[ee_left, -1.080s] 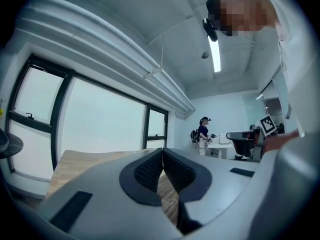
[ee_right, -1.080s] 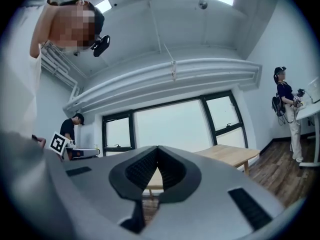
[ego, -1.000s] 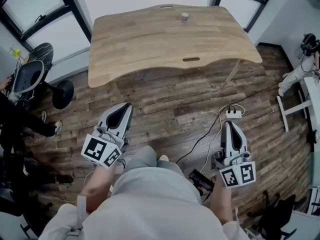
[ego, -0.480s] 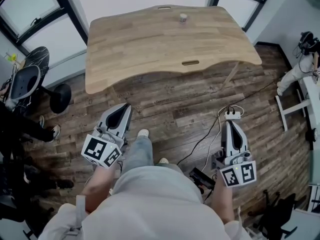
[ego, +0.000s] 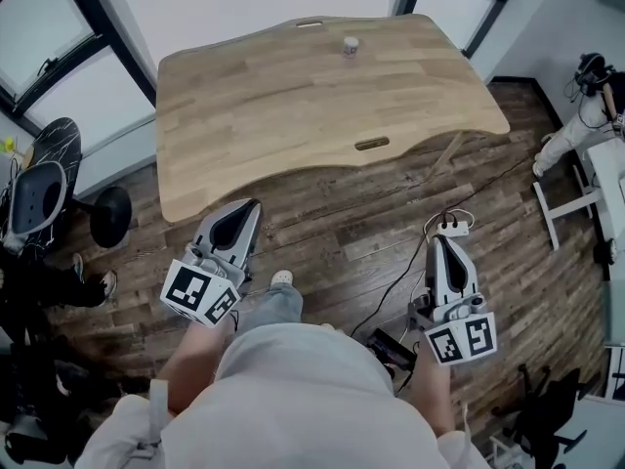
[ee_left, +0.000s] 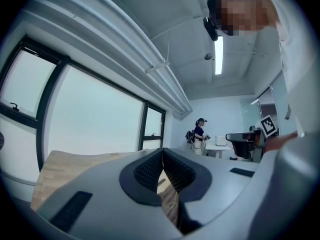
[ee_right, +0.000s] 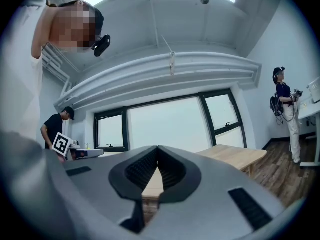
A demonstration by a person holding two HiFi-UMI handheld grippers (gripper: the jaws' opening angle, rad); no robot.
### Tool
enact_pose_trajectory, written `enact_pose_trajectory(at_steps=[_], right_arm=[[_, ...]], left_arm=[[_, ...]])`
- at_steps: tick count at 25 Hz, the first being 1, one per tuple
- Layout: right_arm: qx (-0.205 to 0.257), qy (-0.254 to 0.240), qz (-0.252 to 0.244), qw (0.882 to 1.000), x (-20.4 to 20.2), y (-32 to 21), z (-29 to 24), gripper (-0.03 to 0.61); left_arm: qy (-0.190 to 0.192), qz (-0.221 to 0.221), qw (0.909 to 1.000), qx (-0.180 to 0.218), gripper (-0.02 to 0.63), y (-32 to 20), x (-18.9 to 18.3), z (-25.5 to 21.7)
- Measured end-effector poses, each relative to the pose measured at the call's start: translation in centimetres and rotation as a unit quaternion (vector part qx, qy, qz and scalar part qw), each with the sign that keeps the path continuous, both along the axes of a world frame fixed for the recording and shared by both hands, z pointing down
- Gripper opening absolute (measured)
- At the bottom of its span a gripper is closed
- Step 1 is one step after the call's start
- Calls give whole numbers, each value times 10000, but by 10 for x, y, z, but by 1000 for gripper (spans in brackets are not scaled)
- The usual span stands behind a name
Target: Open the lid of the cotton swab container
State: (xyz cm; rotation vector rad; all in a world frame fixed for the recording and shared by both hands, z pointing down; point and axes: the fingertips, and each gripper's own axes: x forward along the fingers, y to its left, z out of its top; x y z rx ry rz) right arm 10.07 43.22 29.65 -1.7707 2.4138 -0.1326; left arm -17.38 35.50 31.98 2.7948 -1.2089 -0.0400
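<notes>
The approach looks like the step in hand: the cotton swab container [ego: 350,45] is standing near the far edge of the table [ego: 293,125], upper middle of the head view, while the left gripper [ego: 246,208] and the right gripper [ego: 439,242] are hovering over the floor in the lower half, both clamped together on nothing. Next they are needing to close in and part their jaws, one steadying the body, one taking the lid. The container is showing too small to tell how its lid opens, and neither gripper view is catching it.
</notes>
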Motion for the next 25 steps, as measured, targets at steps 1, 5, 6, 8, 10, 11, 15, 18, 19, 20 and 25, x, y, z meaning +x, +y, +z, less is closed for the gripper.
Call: enact_pose_trajectory(at_steps=[1,5,6,8,10,11,15,18,19,20,25], right_arm=[[2,-2,31,10000,-2,-8,-1,20],[32,-19,143,9999,-14,-40,-6,20],[37,-17,176,9998,-18,-48,-6,20],[42,-17,256,9997,-25,-62,-7,20],[45,-28,352,9994,-32,-75,-8,20],[45,-27,407,9992,-35,-81,-8,20],[20,23,666,9978,-45,-102,-6,20],[16,-38,867,9962,-49,-115,-3,20],[6,-48,926,9957,-50,-119,-2,20],[-5,-48,969,9953,-52,-123,-2,20],[-87,-6,954,9954,-61,-139,2,20]], left_arm=[[8,45,10000,0,14,-10,-1,-1],[36,233,9997,12,14,-46,-5,-4],[45,286,9996,18,14,-55,-7,-4],[54,396,9992,25,14,-73,-10,-4],[48,508,9987,27,14,-91,-14,-4],[44,565,9984,23,14,-100,-16,-4],[36,814,9967,-7,14,-134,-21,-2],[10,1019,9948,-19,14,-153,-23,0],[0,1081,9941,-21,14,-158,-23,1],[-9,1136,9935,-17,14,-163,-23,1],[22,1194,9928,11,14,-178,-32,0]])
